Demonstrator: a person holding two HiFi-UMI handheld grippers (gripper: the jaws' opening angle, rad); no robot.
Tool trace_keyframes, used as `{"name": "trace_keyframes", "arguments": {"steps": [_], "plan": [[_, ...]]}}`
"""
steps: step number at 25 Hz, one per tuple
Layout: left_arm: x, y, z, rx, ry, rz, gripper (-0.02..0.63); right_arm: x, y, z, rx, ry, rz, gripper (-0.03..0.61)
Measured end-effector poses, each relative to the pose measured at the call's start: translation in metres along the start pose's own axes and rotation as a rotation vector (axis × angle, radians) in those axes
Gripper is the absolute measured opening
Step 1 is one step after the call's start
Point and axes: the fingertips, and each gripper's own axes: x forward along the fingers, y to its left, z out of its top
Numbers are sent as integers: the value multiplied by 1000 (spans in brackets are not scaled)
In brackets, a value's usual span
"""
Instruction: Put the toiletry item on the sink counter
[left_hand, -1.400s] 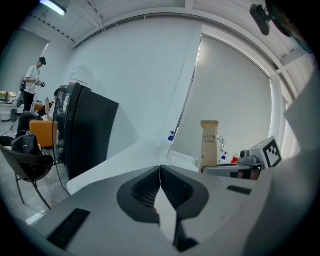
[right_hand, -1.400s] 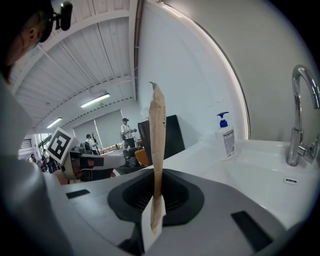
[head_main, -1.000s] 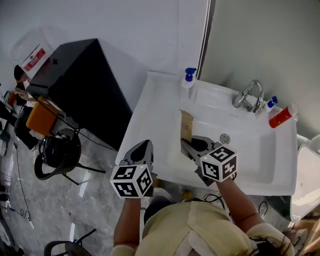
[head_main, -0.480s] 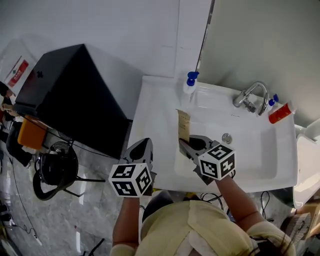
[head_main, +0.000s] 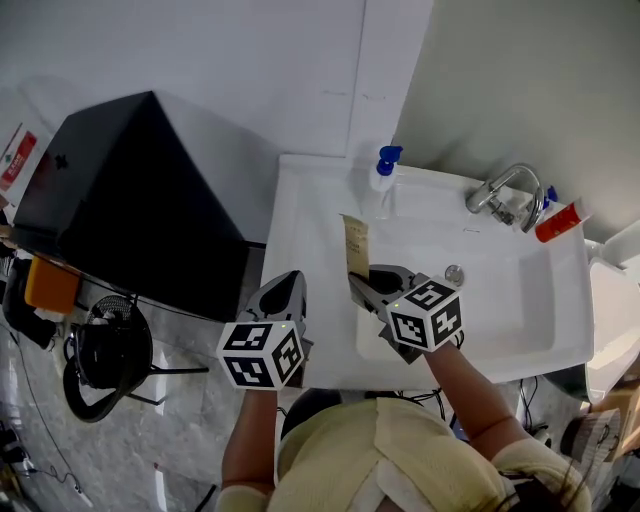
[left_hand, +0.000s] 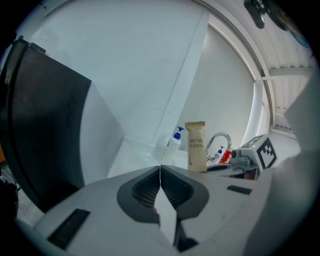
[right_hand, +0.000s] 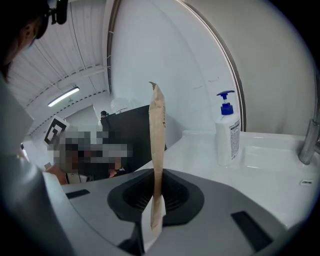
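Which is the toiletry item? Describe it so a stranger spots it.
Start at the white sink counter. At the basin's left edge, the right gripper pinches a flat tan paper packet, upright. Unlike the blue-topped pump bottle and red tube, it reads TOOTH BRUSH.

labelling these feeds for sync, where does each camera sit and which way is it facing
Head view: on the person's head, facing steeply down at the sink counter; shows both forearms, left gripper and right gripper.
Left gripper view: on the left gripper, facing past its shut fingers toward the faucet; the right gripper shows too.
Right gripper view: on the right gripper, facing along the toothbrush packet in its fingers, toward the pump bottle.
Shared: all three show packet and bottle.
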Motion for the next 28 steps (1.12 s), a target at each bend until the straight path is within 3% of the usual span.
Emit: {"name": "trace_keyframes", "arguments": {"steps": [11,28], "plan": [[16,20,14,13,20,-57,38,34,-10,17,21,23,-24,46],[41,52,22,-13,28,-79,38,68,-37,14,60,68,-121,46]]}}
